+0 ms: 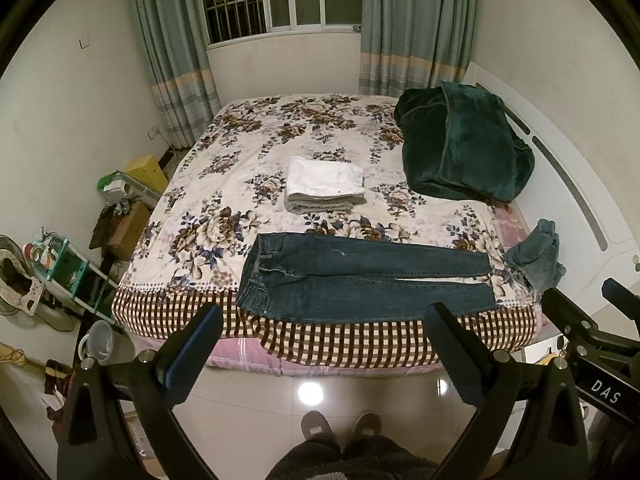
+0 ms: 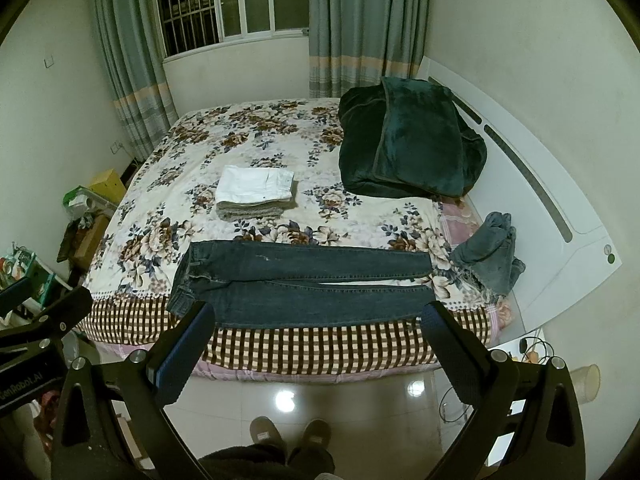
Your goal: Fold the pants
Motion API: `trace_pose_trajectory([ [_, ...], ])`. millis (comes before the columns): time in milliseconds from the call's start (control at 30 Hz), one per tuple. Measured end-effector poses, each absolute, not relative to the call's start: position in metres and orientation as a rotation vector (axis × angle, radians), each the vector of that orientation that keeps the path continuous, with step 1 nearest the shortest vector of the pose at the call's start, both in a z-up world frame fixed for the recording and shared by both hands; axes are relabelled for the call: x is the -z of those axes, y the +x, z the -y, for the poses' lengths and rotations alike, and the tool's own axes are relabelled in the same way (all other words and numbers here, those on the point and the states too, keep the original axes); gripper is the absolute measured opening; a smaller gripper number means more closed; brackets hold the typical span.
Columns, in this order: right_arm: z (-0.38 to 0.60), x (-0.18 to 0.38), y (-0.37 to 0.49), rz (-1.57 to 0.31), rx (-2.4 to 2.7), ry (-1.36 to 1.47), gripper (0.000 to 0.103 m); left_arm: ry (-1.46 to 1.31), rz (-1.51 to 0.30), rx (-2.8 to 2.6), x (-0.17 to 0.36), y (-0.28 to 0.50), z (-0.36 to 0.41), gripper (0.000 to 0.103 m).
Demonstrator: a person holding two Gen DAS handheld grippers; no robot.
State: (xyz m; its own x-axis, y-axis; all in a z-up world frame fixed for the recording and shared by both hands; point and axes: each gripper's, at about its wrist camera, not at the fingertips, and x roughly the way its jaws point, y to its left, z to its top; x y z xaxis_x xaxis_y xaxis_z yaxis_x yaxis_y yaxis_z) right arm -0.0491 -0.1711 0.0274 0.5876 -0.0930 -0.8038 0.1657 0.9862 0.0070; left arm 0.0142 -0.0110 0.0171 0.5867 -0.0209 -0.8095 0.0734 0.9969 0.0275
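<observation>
Dark blue jeans (image 1: 360, 280) lie flat along the near edge of the bed, waistband to the left, legs stretched to the right; they also show in the right wrist view (image 2: 304, 288). My left gripper (image 1: 324, 320) is open and empty, held above the floor in front of the bed, short of the jeans. My right gripper (image 2: 316, 316) is open and empty too, at about the same distance from the jeans. Each gripper's body shows at the edge of the other's view.
A stack of folded clothes, white on top (image 1: 324, 184), sits mid-bed. A dark green blanket (image 1: 464, 144) lies at the far right. A crumpled grey-blue garment (image 1: 536, 256) sits by the white headboard (image 1: 580, 208). Cluttered shelves (image 1: 72, 272) stand left. My slippered feet (image 1: 340, 428) are on the tiled floor.
</observation>
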Motion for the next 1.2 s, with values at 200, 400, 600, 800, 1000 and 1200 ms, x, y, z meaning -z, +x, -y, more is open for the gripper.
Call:
trace_pose_trajectory([
  [200, 0.168, -0.026, -0.049, -0.930, 0.142, 0.074, 0.103, 0.059, -0.944, 0.058, -0.017, 0.014, 0.010, 0.103],
  [400, 0.167, -0.025, -0.048, -0.931, 0.142, 0.073, 0.103, 0.059, -0.943, 0.059, -0.017, 0.012, 0.008, 0.103],
  [600, 0.166, -0.026, -0.049, -0.931, 0.141, 0.071, 0.103, 0.058, -0.942, 0.056, -0.016, 0.012, 0.008, 0.103],
  [800, 0.170, -0.025, -0.045, -0.940, 0.133, 0.070, 0.103, 0.057, -0.943, 0.058, -0.016, 0.012, 0.005, 0.103],
  [1000, 0.182, -0.022, -0.039, -0.951, 0.114, 0.062, 0.103, 0.048, -0.952, 0.044, -0.014, 0.015, 0.013, 0.103],
  [1200, 0.203, -0.010, -0.025, -0.963, 0.106, 0.077, 0.103, 0.047, -0.929, -0.007, -0.004, 0.030, 0.028, 0.103],
])
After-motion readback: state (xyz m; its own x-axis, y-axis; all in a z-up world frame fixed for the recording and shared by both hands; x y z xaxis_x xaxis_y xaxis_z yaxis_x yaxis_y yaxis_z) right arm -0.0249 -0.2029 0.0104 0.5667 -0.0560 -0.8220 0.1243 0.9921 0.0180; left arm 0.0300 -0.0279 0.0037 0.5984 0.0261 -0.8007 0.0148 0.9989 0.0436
